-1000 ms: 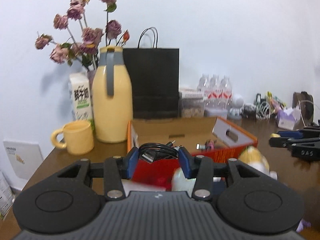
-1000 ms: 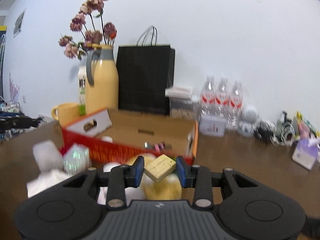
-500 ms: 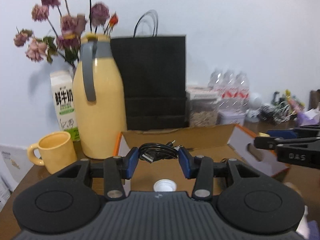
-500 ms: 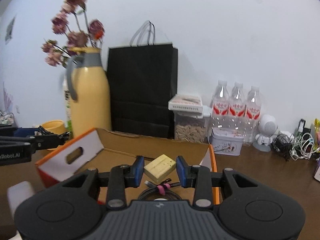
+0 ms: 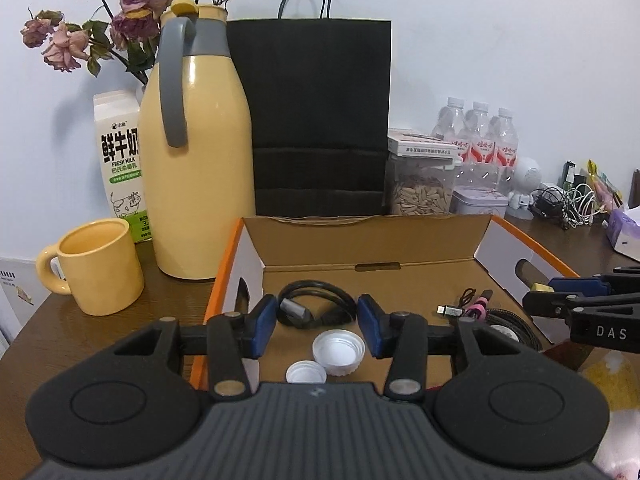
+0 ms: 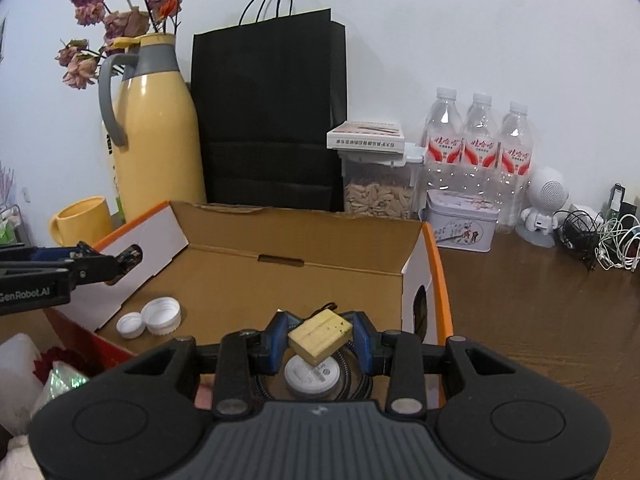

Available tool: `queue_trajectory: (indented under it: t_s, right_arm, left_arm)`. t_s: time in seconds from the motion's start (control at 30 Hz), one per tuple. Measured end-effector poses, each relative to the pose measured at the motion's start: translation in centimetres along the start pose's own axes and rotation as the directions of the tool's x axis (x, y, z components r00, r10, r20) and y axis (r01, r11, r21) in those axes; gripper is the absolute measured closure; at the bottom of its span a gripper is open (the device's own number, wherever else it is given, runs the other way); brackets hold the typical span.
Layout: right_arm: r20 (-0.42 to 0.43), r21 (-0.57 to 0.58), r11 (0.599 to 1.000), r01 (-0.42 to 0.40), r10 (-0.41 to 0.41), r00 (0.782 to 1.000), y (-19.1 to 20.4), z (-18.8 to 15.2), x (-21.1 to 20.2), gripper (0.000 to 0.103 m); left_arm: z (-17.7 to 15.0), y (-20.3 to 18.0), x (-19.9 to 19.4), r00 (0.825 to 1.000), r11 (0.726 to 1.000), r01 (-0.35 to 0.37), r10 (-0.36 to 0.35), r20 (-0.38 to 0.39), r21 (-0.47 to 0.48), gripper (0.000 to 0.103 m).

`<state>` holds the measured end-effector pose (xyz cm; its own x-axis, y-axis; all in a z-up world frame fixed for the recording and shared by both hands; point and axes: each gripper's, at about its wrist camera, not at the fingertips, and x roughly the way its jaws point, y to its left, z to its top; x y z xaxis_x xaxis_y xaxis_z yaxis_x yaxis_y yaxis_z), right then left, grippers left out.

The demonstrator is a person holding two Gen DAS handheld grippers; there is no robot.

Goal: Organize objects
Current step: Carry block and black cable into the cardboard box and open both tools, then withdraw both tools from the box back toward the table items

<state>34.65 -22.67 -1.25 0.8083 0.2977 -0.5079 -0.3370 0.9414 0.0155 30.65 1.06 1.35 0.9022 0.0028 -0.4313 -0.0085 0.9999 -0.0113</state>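
My left gripper (image 5: 316,322) has its jaws opening over the cardboard box (image 5: 376,246), the black cable (image 5: 316,308) dropping free between them; my right gripper (image 6: 320,338) grips the yellow block (image 6: 320,335) above the box's right end, so lower, then release gently.

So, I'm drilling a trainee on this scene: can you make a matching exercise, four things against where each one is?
Things:
1. yellow block
2. white caps
3. mug
4. paper bag

Places:
A. behind the box, against the wall
B. on the box floor
C. between the right claw's pads
D. on the table, left of the box

Pairs: 1-C, 2-B, 3-D, 4-A
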Motion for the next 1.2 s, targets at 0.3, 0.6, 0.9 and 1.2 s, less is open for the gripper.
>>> queue_trajectory:
  t_s: [0.3,0.6,0.9,1.2]
  right_arm:
    - [0.060,0.037,0.999,0.011,-0.013,0.998,-0.4,-0.1,-1.8,0.000]
    - [0.078,0.059,0.998,0.025,-0.029,0.997,-0.5,0.1,-2.9,0.000]
    - [0.137,0.046,0.999,0.027,-0.033,0.990,-0.1,0.2,-5.7,0.000]
    - [0.165,0.035,0.999,0.026,-0.031,0.986,0.1,-0.6,-8.8,0.000]
  left_arm:
    - [0.1,-0.5,-1.3,0.997,1.000,-0.013,0.014,0.070,-0.015,0.000]
    - [0.4,-0.4,-2.1,0.996,0.999,-0.007,0.010,0.087,-0.034,0.000]
    - [1.0,-0.3,-4.8,0.990,0.998,0.008,0.001,0.138,-0.062,0.000]
    - [0.5,0.1,-7.8,0.988,0.998,0.002,0.008,0.152,-0.067,0.000]
